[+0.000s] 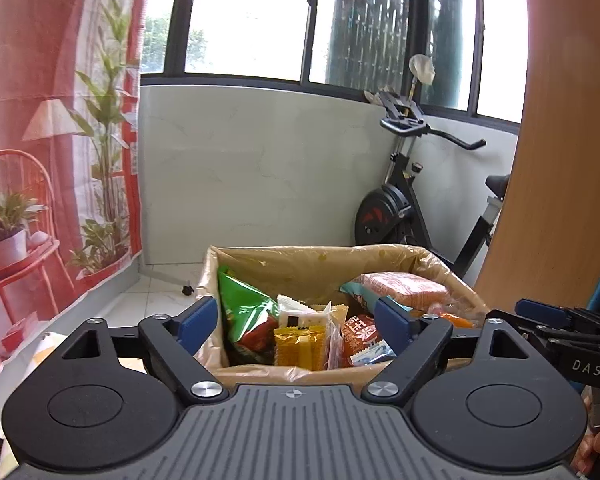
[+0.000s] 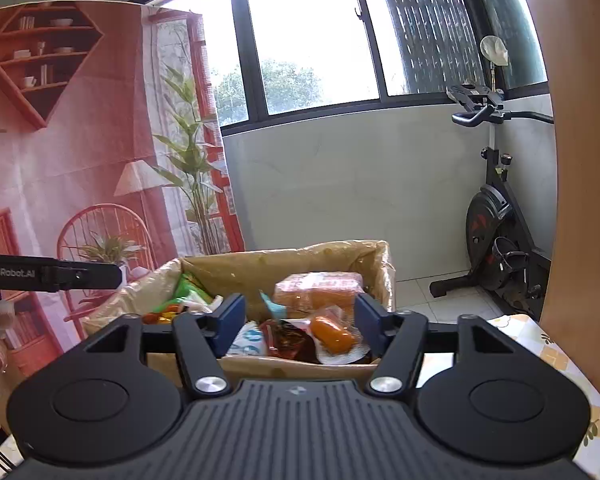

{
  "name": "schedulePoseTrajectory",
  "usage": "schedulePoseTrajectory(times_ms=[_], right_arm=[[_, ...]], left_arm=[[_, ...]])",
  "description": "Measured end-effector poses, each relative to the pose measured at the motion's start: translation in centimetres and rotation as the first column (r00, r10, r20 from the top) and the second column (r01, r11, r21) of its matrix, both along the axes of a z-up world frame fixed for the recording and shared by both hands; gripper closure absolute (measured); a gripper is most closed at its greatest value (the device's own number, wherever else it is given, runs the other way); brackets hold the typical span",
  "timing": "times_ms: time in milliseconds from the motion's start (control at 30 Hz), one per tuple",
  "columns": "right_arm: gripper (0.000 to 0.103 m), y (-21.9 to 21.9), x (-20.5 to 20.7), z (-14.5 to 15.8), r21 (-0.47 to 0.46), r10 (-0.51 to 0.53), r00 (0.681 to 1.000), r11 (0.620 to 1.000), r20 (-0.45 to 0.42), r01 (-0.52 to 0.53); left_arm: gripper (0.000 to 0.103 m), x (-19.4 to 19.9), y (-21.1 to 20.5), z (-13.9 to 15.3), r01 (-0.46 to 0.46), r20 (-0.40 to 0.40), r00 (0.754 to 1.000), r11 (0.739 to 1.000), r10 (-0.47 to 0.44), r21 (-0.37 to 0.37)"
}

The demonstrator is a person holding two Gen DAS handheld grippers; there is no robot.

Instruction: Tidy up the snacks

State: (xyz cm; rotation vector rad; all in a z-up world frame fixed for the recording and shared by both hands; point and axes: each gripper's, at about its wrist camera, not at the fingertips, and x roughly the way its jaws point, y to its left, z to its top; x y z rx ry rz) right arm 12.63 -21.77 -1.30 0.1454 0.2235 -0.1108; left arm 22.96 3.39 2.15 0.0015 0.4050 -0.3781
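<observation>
A cardboard box (image 1: 284,264) lined with clear plastic holds several snack packs: a green bag (image 1: 244,304), yellow wafer packs (image 1: 300,346), an orange-pink pack (image 1: 404,288) and a red pack (image 1: 360,332). My left gripper (image 1: 296,320) is open and empty, held just before the box's near wall. In the right wrist view the same box (image 2: 260,268) shows the pink pack (image 2: 318,286), an orange sausage pack (image 2: 334,334) and a dark red pack (image 2: 288,342). My right gripper (image 2: 300,322) is open and empty at the box's near edge.
An exercise bike (image 1: 404,204) stands behind the box on the tiled floor, also in the right wrist view (image 2: 500,236). A printed red backdrop (image 1: 40,160) hangs at the left. A wooden panel (image 1: 560,160) rises at the right. A patterned tablecloth (image 2: 560,360) covers the table.
</observation>
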Motion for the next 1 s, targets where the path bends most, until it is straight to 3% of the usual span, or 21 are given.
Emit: schedulePoseTrajectory(times_ms=[100, 367, 767, 1000], right_arm=[[0.019, 1.1, -1.1, 1.1, -0.005, 0.006, 1.000, 1.000, -0.002, -0.006], [0.000, 4.3, -4.3, 4.0, -0.018, 0.012, 1.000, 1.000, -0.013, -0.013], [0.000, 8.6, -10.2, 7.2, -0.039, 0.014, 1.000, 0.999, 0.012, -0.013], [0.000, 10.4, -12.5, 8.5, -0.058, 0.031, 0.999, 0.998, 0.042, -0.029]], left_arm=[[0.012, -1.7, 0.4, 0.8, -0.023, 0.016, 1.000, 0.999, 0.023, 0.026], [0.006, -6.0, 1.5, 2.9, -0.071, 0.024, 0.997, 0.996, 0.070, 0.046], [0.006, -14.7, 1.8, 5.8, -0.198, 0.158, 0.972, 0.966, 0.172, 0.167], [0.006, -17.0, 3.7, 7.2, -0.211, 0.131, 0.972, 0.972, 0.197, 0.099]])
